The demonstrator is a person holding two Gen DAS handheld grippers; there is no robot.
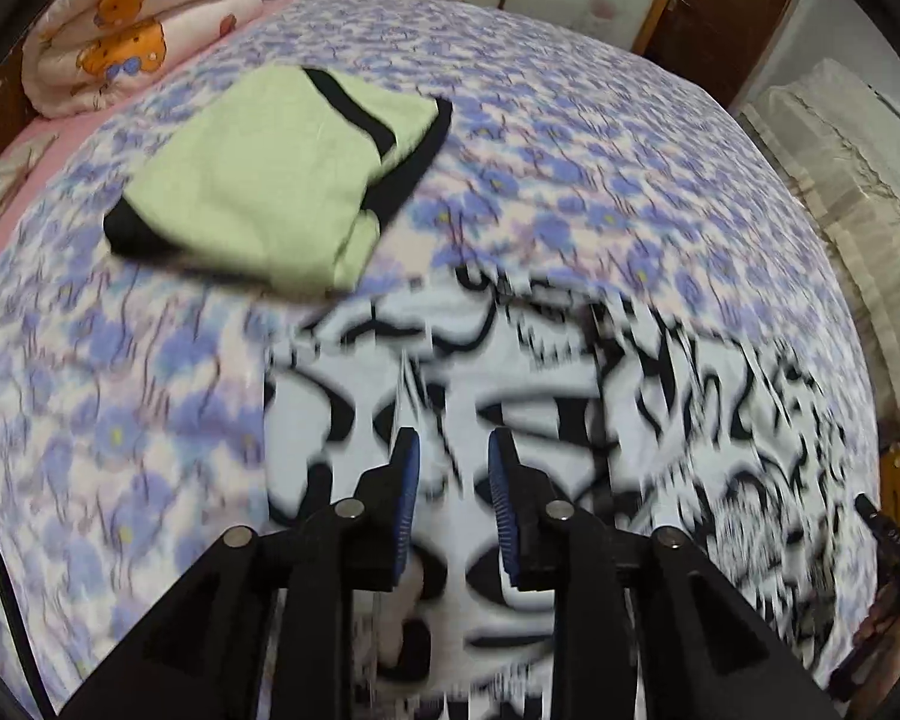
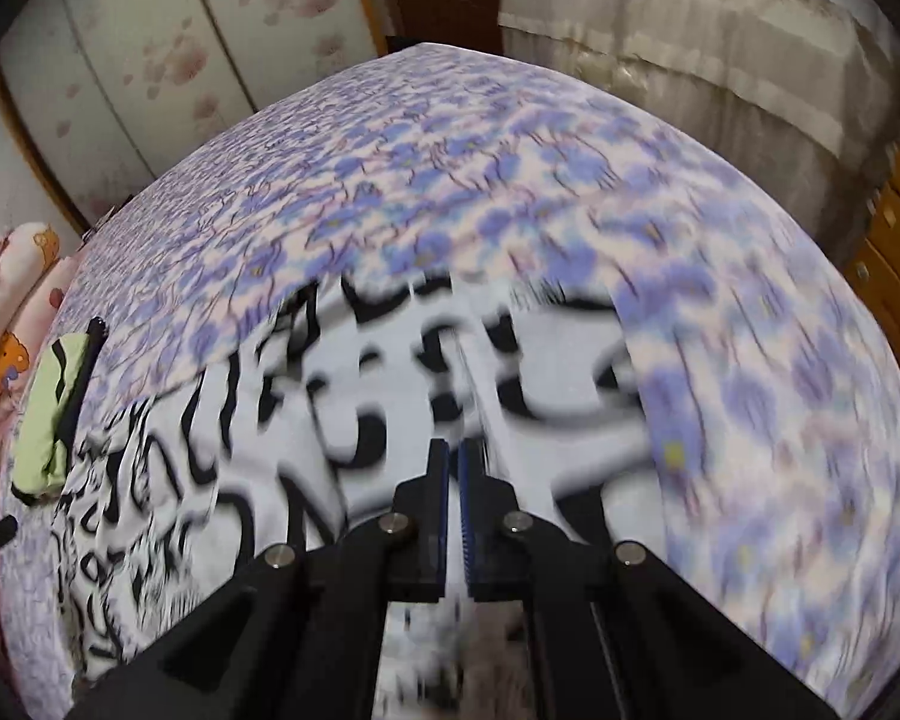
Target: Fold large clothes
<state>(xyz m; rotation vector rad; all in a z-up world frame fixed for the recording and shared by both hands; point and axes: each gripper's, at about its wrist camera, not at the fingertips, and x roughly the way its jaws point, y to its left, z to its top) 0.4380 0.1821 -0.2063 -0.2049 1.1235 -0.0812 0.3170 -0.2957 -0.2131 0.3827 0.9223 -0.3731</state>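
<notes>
Purple-flowered bedding (image 1: pixel 570 138) is covering the bed, with a black-and-white garment (image 1: pixel 510 372) lying across its near part beside a folded green garment (image 1: pixel 270 180). Left tool (image 1: pixel 453 459) is hanging over the print, jaws apart and empty; right tool (image 2: pixel 453 456) is nearly together, gripping nothing visible.

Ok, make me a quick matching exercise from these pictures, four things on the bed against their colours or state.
Things:
1. folded garment
2. spread garment
3. rolled quilt
4. left gripper

Descriptions:
A. white with black markings
B. jaws apart, nothing between them
C. light green with black trim
D. pale with orange bears

Pairs: 1-C, 2-A, 3-D, 4-B
</notes>
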